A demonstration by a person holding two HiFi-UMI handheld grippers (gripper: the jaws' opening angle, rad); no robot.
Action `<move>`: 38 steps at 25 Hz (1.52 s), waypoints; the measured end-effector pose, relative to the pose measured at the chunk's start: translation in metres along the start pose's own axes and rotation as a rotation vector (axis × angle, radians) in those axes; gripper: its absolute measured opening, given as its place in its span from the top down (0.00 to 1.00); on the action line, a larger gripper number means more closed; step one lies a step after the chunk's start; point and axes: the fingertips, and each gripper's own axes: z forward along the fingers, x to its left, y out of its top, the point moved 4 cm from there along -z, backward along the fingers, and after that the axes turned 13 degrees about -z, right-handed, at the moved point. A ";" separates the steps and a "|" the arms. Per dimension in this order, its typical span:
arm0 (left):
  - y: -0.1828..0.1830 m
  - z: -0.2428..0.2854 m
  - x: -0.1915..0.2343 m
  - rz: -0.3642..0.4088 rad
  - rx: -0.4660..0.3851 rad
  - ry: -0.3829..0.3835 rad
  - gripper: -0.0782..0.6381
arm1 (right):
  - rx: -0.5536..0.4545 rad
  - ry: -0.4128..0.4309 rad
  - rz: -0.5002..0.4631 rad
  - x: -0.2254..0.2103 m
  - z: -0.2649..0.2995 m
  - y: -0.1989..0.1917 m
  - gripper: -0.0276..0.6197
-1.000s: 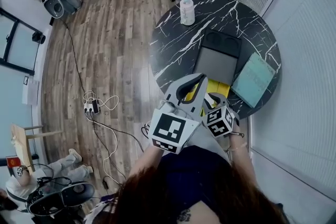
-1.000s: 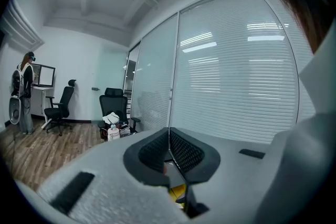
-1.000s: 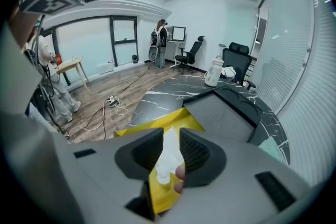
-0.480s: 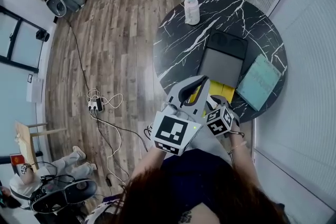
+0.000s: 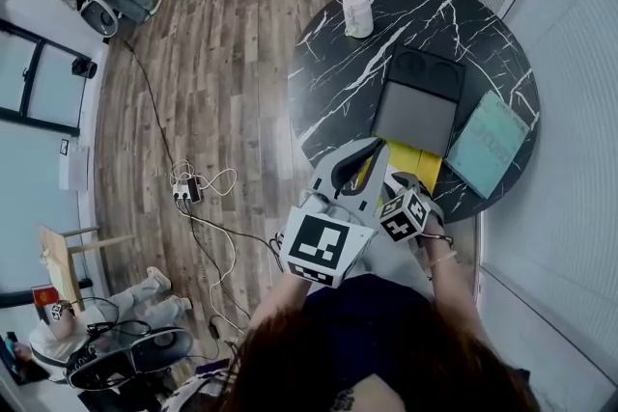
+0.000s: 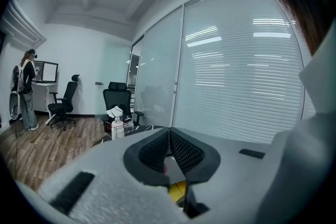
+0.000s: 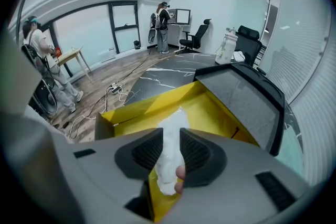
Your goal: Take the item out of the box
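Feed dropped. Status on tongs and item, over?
Left tongs shut, empty. Right tongs shut on white item, over open yellow box. Nothing blocking the lift.

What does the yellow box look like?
The yellow box looks like cardboard, bright yellow inside, and it is open at the top with low walls. It sits on the black marble table, near the edge closest to the person, beside a flat grey case. A soft-looking white item lies inside it, and the right gripper is shut on that item above the open box.
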 end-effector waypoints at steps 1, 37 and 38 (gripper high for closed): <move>-0.001 0.000 0.000 0.001 0.003 0.001 0.85 | 0.005 0.001 0.000 0.001 0.002 -0.001 0.80; -0.006 -0.032 -0.012 0.015 -0.001 -0.018 0.85 | 0.066 -0.088 0.081 -0.008 0.005 -0.004 0.91; -0.006 -0.033 -0.013 0.017 -0.003 -0.020 0.85 | 0.064 -0.094 0.087 -0.009 0.003 -0.004 0.91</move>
